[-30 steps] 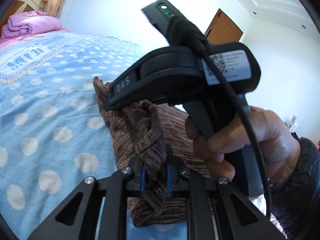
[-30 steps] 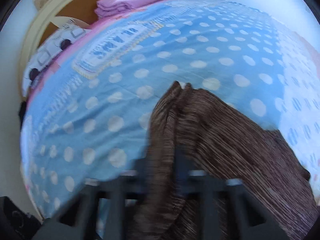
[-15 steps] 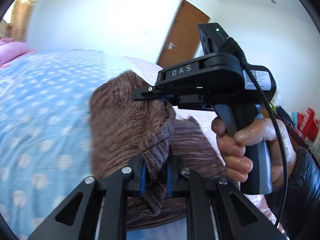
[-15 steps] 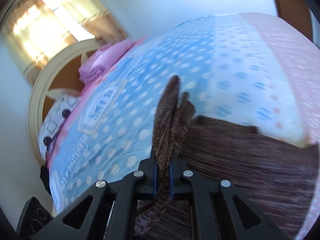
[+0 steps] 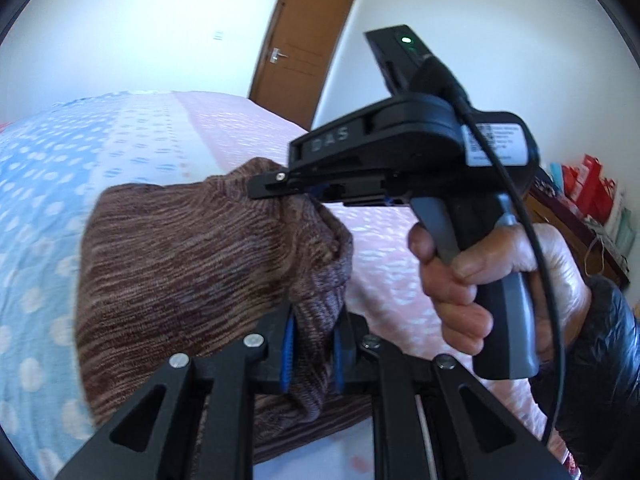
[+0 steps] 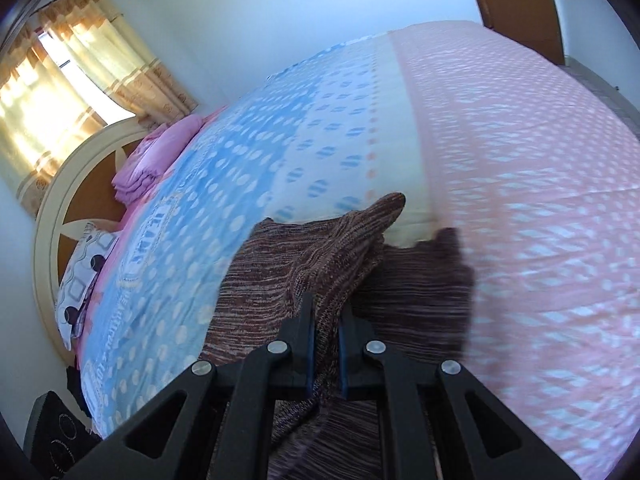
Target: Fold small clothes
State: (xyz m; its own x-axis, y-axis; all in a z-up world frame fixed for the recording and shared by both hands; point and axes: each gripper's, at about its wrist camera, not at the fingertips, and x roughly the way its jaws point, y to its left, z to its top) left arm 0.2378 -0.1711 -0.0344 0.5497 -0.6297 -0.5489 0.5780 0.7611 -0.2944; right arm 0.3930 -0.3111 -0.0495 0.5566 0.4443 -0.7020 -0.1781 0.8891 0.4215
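Observation:
A brown striped knit garment (image 5: 180,264) hangs lifted over the bed, stretched between both grippers. My left gripper (image 5: 311,350) is shut on a bunched edge of it, blue pads pressing the cloth. In the left wrist view the right gripper (image 5: 304,191), held by a person's hand (image 5: 480,280), pinches the garment's far corner. In the right wrist view my right gripper (image 6: 325,354) is shut on a fold of the knit garment (image 6: 328,256), whose lower part lies on the bedspread.
The bed (image 6: 520,160) has a blue dotted and pink patterned cover. Folded purple bedding (image 6: 156,160) and a patterned pillow (image 6: 80,276) sit by the round headboard (image 6: 52,216). A brown door (image 5: 304,48) and a cluttered side table (image 5: 592,208) stand beyond.
Both grippers have swung across the bed toward the pink end, carrying the brown garment with them and rolling as they went. The door has come into both views. Both grips are unchanged.

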